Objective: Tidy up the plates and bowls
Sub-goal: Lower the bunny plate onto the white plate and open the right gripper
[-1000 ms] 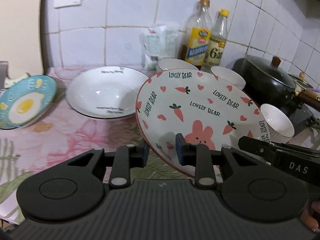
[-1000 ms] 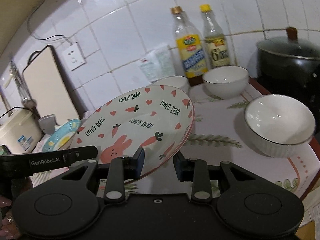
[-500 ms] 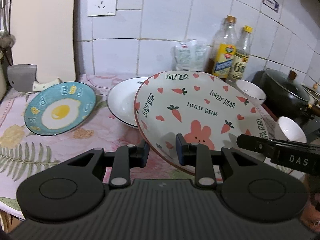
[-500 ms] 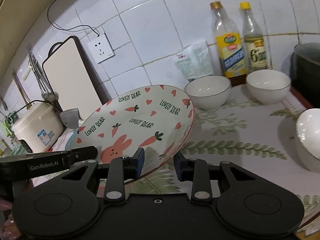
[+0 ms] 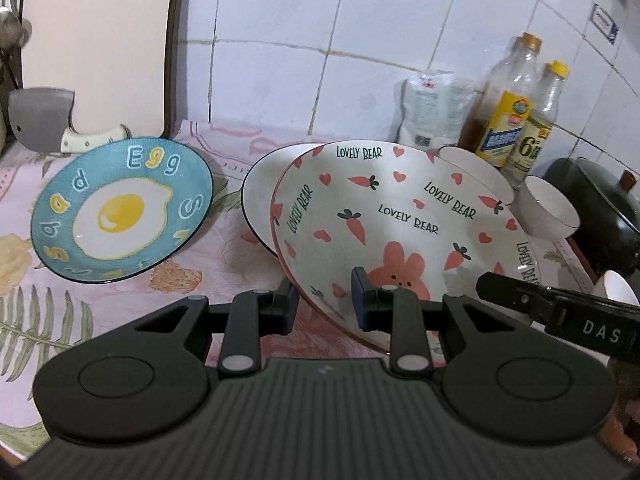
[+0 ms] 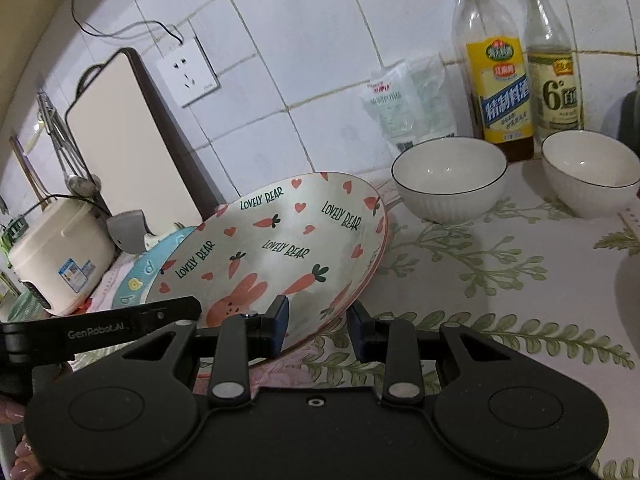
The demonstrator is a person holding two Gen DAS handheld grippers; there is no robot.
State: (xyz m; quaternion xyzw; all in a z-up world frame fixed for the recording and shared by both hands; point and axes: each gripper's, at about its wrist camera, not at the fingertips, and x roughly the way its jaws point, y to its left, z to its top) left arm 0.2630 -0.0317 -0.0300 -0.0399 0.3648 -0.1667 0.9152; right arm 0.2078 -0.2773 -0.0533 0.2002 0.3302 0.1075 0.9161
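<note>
Both the left gripper [image 5: 325,305] and right gripper [image 6: 318,325] pinch the near rim of the carrot-and-bunny "LOVELY BEAR" plate [image 5: 400,216], held tilted above the floral countertop [image 5: 120,300], face toward cameras, overlapping a white plate [image 5: 260,192] beside the egg plate [image 5: 120,208].

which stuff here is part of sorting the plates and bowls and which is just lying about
Part of the job:
- carrot plate, gripped by both grippers
- egg plate
- white plate
- white bowls

Just lying about:
- two bottles
- packet
- cutting board
- rice cooker
- black pot
</note>
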